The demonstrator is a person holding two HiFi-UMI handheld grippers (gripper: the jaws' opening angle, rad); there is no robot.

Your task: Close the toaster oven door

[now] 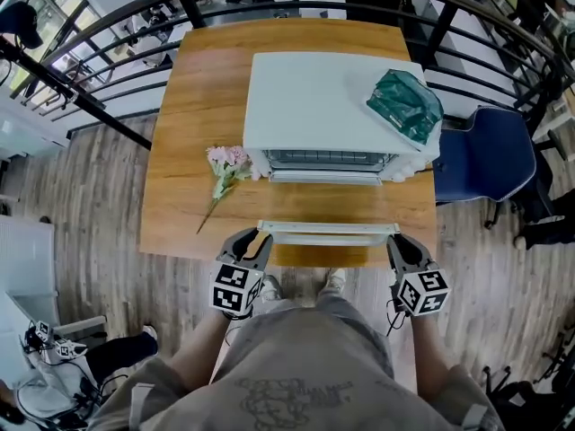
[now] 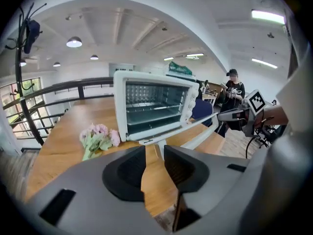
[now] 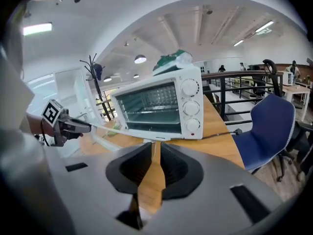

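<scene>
Though open, oven door (image 1: 328, 233), corners inside left claw (image 1: 250, 238), right claw (image 1: 403, 241).

Bright, even light everywhere, and from the head view the white top of the toaster oven (image 1: 332, 106) is close to blowing out. Left of it, windows (image 2: 11, 99) pour in daylight; above it a round ceiling lamp (image 2: 74, 42) and strip lights (image 2: 267, 16) flare. The oven door (image 1: 328, 233) reads crisp, with only faint, soft shadows on the surface (image 1: 189, 151). Behind the oven the railing (image 1: 117, 21) bows hard, pure fisheye, and the corners go black. In front of the oven, the left gripper (image 2: 155, 148) and right gripper (image 3: 156, 145) loom soft and out of focus.
</scene>
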